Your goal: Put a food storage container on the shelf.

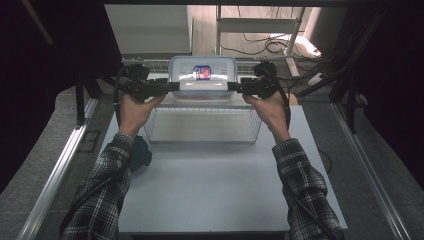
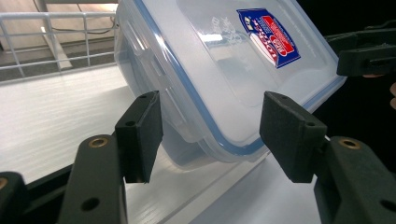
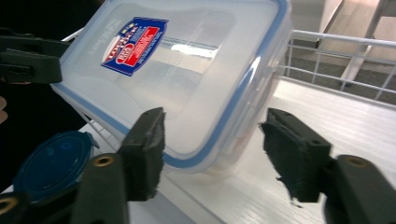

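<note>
So, the step in hand: the clear lidded container sits tilted between both hand-held grippers at the far end of the table, just beyond the wire basket; it looks like a two-handed pick-up or set-down, and which of the two I cannot tell.
Container, look: see-through plastic box, rounded corners, blue seal line round the lid, a flap latch on the side, a red-and-blue sticker on the lid; it appears empty.
Container, pose: lid leaning toward the person, lower edge resting on the white surface beside a low wire rail.
Left hand-held gripper: jaws parted, one pad on each side of the container's near corner; the pads stand clear of the plastic, so no grip.
Right hand-held gripper: same picture on the opposite end, jaws spread astride the corner, pads not pressing.
Next move, a judgement: if the box is to be lifted, both sets of jaws need to close on the lid rim together and evenly, since a tilted smooth box could slip or topple flat if one side bites first; if it is being left there, both need to back straight out without nudging it.
Nearby: a round blue lid lies on the table at the left, near the person's left sleeve.
</note>
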### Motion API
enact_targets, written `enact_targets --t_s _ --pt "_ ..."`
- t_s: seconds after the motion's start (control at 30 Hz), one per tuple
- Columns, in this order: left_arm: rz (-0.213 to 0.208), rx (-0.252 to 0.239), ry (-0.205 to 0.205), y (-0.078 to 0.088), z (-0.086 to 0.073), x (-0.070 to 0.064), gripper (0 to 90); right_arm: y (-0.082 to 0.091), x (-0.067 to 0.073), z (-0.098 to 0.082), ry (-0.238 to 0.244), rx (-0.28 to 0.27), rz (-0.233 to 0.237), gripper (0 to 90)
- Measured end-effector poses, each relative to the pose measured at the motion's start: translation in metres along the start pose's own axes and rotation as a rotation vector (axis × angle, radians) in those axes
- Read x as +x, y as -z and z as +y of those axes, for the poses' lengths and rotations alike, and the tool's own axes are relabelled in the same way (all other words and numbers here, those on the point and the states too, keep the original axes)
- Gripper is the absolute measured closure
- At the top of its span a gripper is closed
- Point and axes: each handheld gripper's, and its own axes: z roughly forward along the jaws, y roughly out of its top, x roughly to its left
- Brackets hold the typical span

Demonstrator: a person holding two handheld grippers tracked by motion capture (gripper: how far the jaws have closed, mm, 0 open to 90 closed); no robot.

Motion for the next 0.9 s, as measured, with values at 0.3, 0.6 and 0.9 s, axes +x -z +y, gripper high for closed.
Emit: enact_targets --t_s 0.3,0.6,0.9 --pt "0.036 -0.022 -0.029 0.005 0.001 -0.001 51.2 -0.001 0.008 0.004 0.031 -0.002 -0.028 46.0" --pt "0.028 -0.017 -0.013 0.008 0.001 -0.005 51.2 -0.001 0.007 0.007 0.031 0.007 -0.031 47.0" --pt "0.061 -0.023 -0.021 0.008 0.003 -0.003 50.9 -0.001 0.012 0.007 0.029 0.003 -0.034 45.9"
